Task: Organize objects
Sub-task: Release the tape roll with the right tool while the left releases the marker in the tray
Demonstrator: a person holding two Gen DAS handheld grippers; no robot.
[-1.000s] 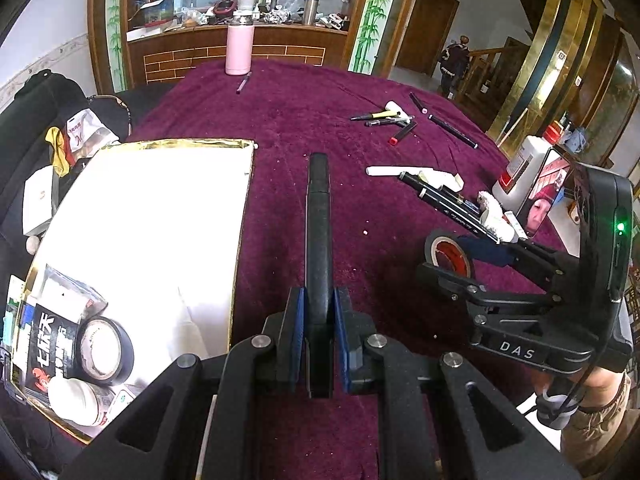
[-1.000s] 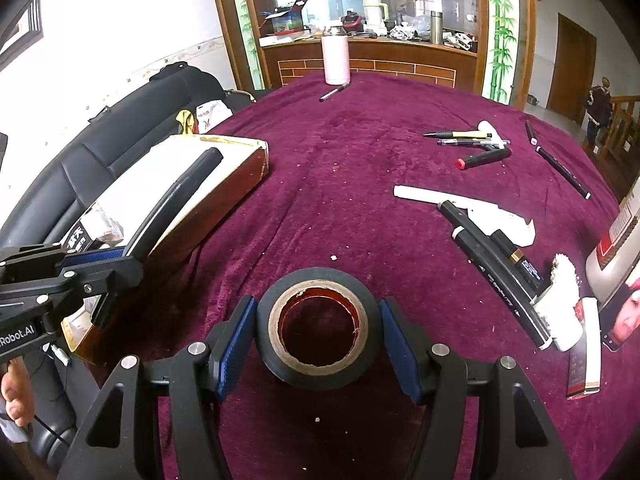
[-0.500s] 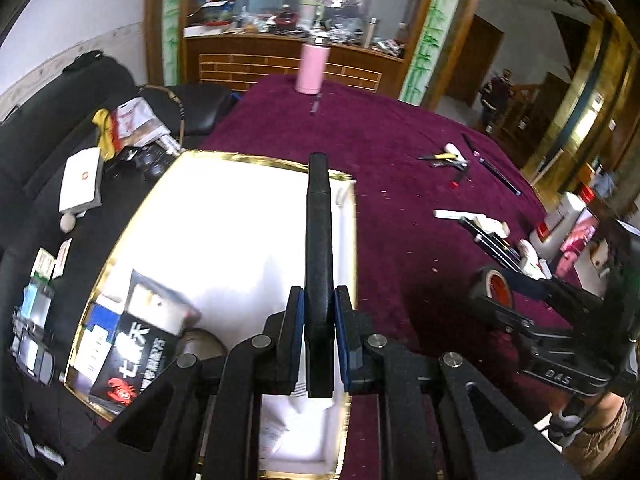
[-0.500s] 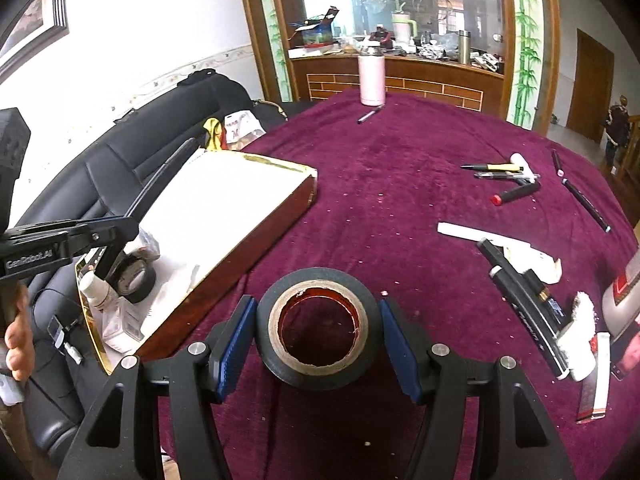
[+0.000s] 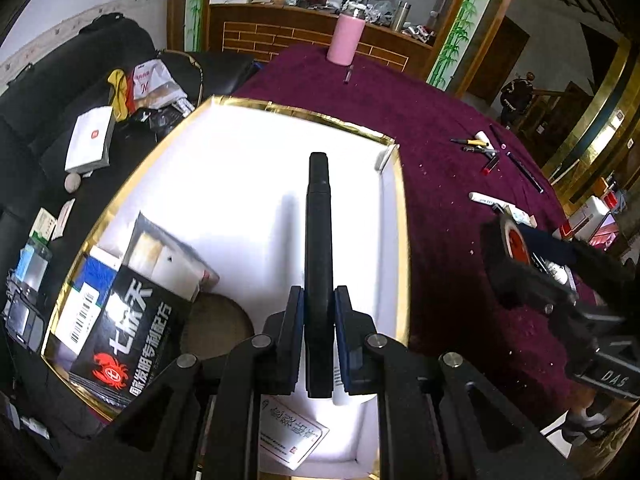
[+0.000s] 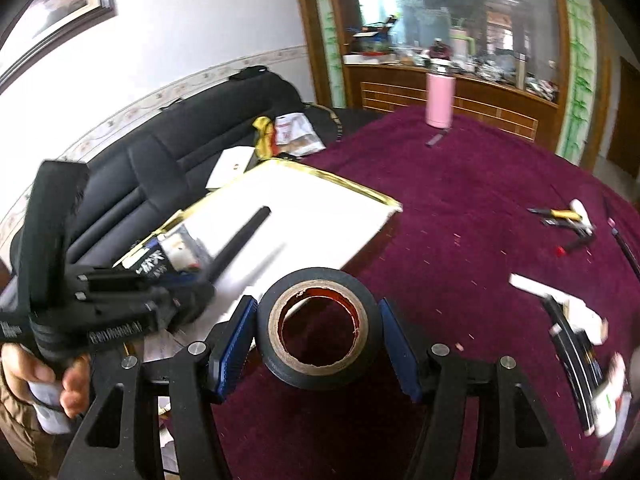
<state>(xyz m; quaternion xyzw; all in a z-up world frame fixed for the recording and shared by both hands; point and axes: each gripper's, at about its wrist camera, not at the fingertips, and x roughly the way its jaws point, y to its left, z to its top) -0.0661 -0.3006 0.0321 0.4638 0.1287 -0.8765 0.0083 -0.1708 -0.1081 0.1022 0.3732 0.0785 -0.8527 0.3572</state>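
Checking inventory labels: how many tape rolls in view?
2. One black tape roll is clamped in the right gripper. A second roll, blurred, lies in the gold-rimmed box, partly under the black packet. Others may be hidden there.

Daylit fisheye views, edges bent and dark; right view motion-blurred.

The left gripper (image 5: 319,336), a black two-finger tool with blue pads, points steeply downward, jaws clamped on a long black marker (image 5: 319,232) projecting toward twelve o'clock. A bare hand (image 6: 44,380) at eight o'clock grasps its handle. The right gripper (image 6: 316,336) pinches a black tape roll (image 6: 318,326) between blue pads (image 6: 234,340).
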